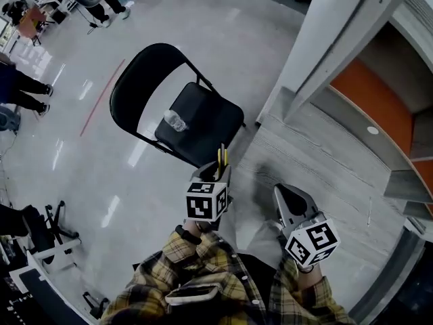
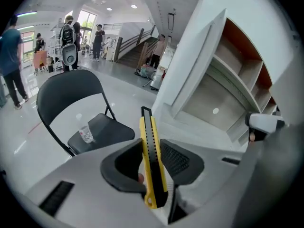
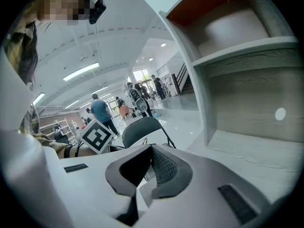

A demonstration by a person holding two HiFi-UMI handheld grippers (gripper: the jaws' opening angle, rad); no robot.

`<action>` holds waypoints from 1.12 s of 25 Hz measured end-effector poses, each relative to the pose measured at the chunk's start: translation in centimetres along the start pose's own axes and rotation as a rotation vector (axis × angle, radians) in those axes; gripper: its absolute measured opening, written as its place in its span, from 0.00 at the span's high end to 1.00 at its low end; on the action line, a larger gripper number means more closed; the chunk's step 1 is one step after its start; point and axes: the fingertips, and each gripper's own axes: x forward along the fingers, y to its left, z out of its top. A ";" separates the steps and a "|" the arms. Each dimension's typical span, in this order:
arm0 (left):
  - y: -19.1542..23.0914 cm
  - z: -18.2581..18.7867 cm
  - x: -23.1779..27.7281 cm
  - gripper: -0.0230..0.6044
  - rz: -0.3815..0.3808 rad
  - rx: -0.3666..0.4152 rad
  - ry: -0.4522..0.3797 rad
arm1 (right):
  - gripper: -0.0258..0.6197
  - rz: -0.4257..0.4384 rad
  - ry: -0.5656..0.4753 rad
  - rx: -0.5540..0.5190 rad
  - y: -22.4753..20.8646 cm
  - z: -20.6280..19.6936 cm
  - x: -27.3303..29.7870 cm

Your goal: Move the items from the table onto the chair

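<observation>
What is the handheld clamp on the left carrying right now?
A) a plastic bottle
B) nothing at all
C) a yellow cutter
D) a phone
C: the left gripper view shows the yellow cutter clamped between the jaws of the left gripper, while the bottle lies on the chair.

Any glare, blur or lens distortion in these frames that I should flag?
Head view: light glare streaks the glossy floor beside the folding chair. Left gripper view: strong fisheye, black corners, utility knife sharp. Right gripper view: same fisheye, shelf unit bowed, no motion blur visible.
</observation>
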 end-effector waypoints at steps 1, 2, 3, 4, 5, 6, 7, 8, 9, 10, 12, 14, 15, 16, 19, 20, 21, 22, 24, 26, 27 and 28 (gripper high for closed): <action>2.0 0.5 -0.3 0.77 0.001 0.005 0.006 | 0.93 0.004 0.006 0.002 1.3 0.3 1.7; 3.9 0.9 -0.4 0.77 0.002 0.008 0.012 | 0.93 0.009 0.013 0.000 2.5 0.5 3.6; 5.9 1.3 -0.3 0.77 0.004 0.008 0.018 | 0.93 0.016 0.021 -0.004 3.5 0.6 5.6; 7.9 1.6 0.1 0.77 0.007 0.007 0.024 | 0.93 0.024 0.029 -0.009 4.3 0.6 7.7; 9.7 1.9 0.8 0.77 0.009 0.007 0.031 | 0.93 0.033 0.037 -0.011 4.7 0.5 9.8; 11.4 2.0 1.7 0.77 0.011 0.007 0.041 | 0.93 0.042 0.048 -0.010 5.0 0.2 11.9; 12.9 1.9 2.7 0.77 0.012 0.007 0.052 | 0.93 0.051 0.060 -0.007 5.3 -0.2 13.9; 14.2 1.6 3.7 0.77 0.013 0.005 0.064 | 0.93 0.060 0.073 -0.002 5.4 -0.7 15.8; 15.4 1.1 4.6 0.77 0.014 0.001 0.076 | 0.93 0.069 0.088 0.002 5.6 -1.3 17.5; 16.4 0.5 5.5 0.77 0.017 -0.004 0.088 | 0.93 0.079 0.102 0.005 5.7 -2.0 19.0; 18.0 -0.9 7.1 0.77 0.026 -0.019 0.108 | 0.93 0.099 0.126 0.006 5.8 -3.0 21.6; 19.2 -2.3 8.7 0.77 0.032 -0.033 0.129 | 0.93 0.116 0.141 0.004 5.6 -3.9 23.8; 19.8 -3.0 9.6 0.77 0.034 -0.038 0.141 | 0.93 0.122 0.146 0.003 5.4 -4.3 25.0; 20.5 -3.7 10.6 0.77 0.033 -0.044 0.153 | 0.93 0.126 0.150 0.002 5.2 -4.7 26.2; 22.7 -5.9 13.1 0.77 0.035 -0.057 0.192 | 0.93 0.130 0.159 0.009 4.8 -5.6 29.3; 23.5 -6.6 13.9 0.77 0.040 -0.058 0.204 | 0.93 0.129 0.162 0.016 4.8 -5.8 30.0; 24.1 -7.3 14.8 0.77 0.045 -0.060 0.215 | 0.93 0.127 0.166 0.024 4.7 -6.1 30.6; 24.7 -7.9 15.7 0.77 0.050 -0.066 0.226 | 0.93 0.124 0.172 0.033 4.4 -6.5 31.2; 25.6 -9.2 17.8 0.77 0.055 -0.083 0.252 | 0.93 0.117 0.187 0.057 3.8 -7.4 32.2; 26.6 -10.6 19.7 0.77 0.061 -0.090 0.287 | 0.93 0.116 0.201 0.083 3.4 -8.3 33.3; 27.2 -11.1 20.6 0.77 0.065 -0.086 0.302 | 0.93 0.117 0.207 0.090 3.2 -8.7 33.8; 27.7 -11.5 21.5 0.77 0.068 -0.081 0.312 | 0.93 0.118 0.211 0.094 3.0 -9.0 34.4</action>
